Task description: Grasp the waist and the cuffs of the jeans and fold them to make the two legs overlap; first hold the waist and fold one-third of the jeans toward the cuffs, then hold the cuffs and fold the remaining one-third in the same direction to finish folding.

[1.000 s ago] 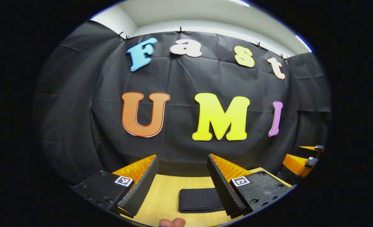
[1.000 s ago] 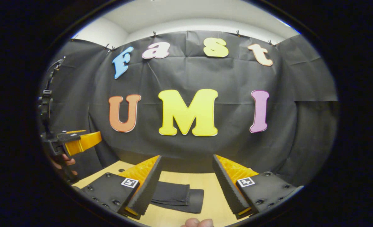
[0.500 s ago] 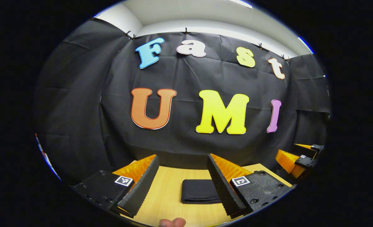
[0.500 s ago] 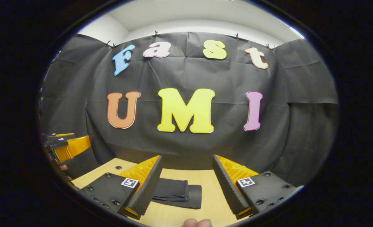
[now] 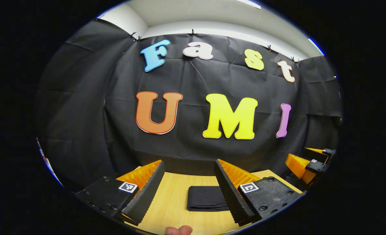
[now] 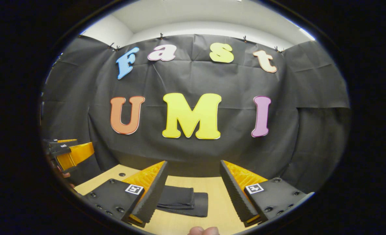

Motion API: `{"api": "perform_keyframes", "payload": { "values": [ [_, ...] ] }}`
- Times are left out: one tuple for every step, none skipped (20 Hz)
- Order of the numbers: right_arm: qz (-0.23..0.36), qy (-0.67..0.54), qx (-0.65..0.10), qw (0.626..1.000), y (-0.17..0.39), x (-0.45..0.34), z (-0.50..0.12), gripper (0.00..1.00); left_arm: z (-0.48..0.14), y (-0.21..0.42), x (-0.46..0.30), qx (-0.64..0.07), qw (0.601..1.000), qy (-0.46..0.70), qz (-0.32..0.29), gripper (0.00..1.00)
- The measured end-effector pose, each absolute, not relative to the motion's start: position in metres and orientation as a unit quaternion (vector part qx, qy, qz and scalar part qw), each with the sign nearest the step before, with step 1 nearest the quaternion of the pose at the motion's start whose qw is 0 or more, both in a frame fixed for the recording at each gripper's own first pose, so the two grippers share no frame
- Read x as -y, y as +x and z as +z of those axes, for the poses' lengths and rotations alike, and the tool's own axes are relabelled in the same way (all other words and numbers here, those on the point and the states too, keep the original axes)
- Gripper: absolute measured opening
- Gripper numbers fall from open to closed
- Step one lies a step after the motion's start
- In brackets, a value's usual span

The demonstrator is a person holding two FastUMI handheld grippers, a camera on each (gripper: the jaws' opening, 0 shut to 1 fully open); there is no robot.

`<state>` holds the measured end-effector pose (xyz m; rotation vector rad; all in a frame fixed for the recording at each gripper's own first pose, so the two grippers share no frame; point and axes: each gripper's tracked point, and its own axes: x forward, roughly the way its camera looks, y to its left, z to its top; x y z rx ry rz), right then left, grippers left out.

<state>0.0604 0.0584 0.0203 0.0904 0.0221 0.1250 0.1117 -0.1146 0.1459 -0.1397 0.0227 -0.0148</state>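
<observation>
Not much is moving anymore. Compared with a second ago the left view has tipped up and slid a bit, so the jeans (image 5: 207,198) sit a touch higher between the fingers, and over the last half second almost nothing shifts at all. In the right view the other hand-held gripper has dropped lower and drifted toward the left edge, then stopped. To me that reads as both hands backing off and parking: the fold looks finished.

The jeans lie flat on the tabletop (image 5: 170,202) as a compact dark bundle. From the right view (image 6: 183,200) you can see a shorter layer stacked on a slightly longer one, so both thirds look folded over.

Left hand-held gripper (image 5: 188,191): fingers spread wide, nothing between them, held above the tabletop and not touching the cloth. Its right finger just overlaps the bundle's edge in the picture. It also shows at the left edge of the right view (image 6: 69,152).

Right hand-held gripper (image 6: 193,192): same deal, spread wide, empty, clear of the jeans. You can spot it far right in the left view (image 5: 310,163).
</observation>
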Motion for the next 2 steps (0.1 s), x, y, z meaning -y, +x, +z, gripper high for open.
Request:
{"api": "perform_keyframes", "payload": {
  "values": [
    [0.061, 0.046, -0.012, 0.997, 0.0615, -0.0575, 0.0207, 0.94, 0.1445, 0.1121, 0.1141, -0.012, 0.998, -0.069, -0.008, 0.98],
    [0.062, 0.047, -0.012, 0.997, 0.0611, -0.0573, 0.0212, 0.94, 0.1438, 0.1127, 0.1139, -0.012, 0.998, -0.068, -0.008, 0.98]
  ]
}}
